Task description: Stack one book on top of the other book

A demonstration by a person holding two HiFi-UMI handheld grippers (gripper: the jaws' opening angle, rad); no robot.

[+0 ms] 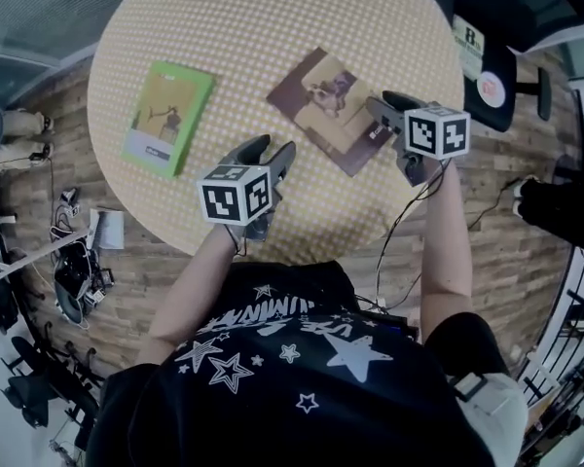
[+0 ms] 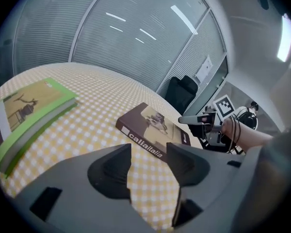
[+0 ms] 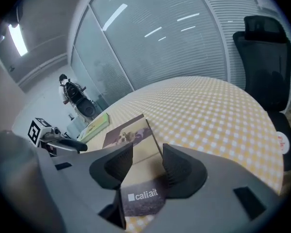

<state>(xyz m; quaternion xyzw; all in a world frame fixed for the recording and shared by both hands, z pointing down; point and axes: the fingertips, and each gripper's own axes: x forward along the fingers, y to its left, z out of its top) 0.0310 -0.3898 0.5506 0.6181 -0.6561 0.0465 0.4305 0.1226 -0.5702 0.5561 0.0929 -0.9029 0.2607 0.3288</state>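
We find two books lying flat and well apart on a round surface (image 1: 273, 17) covered in a yellow-and-white check. The green book (image 1: 168, 115) lies toward the left of the head view, cover up. The brown book (image 1: 323, 105) lies right of centre, turned at an angle to the near edge, with white lettering reading "caliaitalia" along its spine. Neither book rests on the other.

The left tool (image 1: 271, 152) is held over bare check close to the surface's near edge, between the two books and nearer the brown one. In the left gripper view its jaws stand spread, with only checked cloth between them. The brown book's spine lies just beyond the tips, and the tool is apart from both books.

The right tool (image 1: 380, 105) is over the brown book's right-hand corner. In the right gripper view its jaws stand spread, with that book's near end showing between and beneath them. The pads do not press on it. Whether the tool touches the cover we cannot tell.

Each tool carries a cube with square markers (image 1: 236, 193). A black office chair (image 3: 264, 57) stands beyond the surface, on a wooden floor (image 1: 526, 251).
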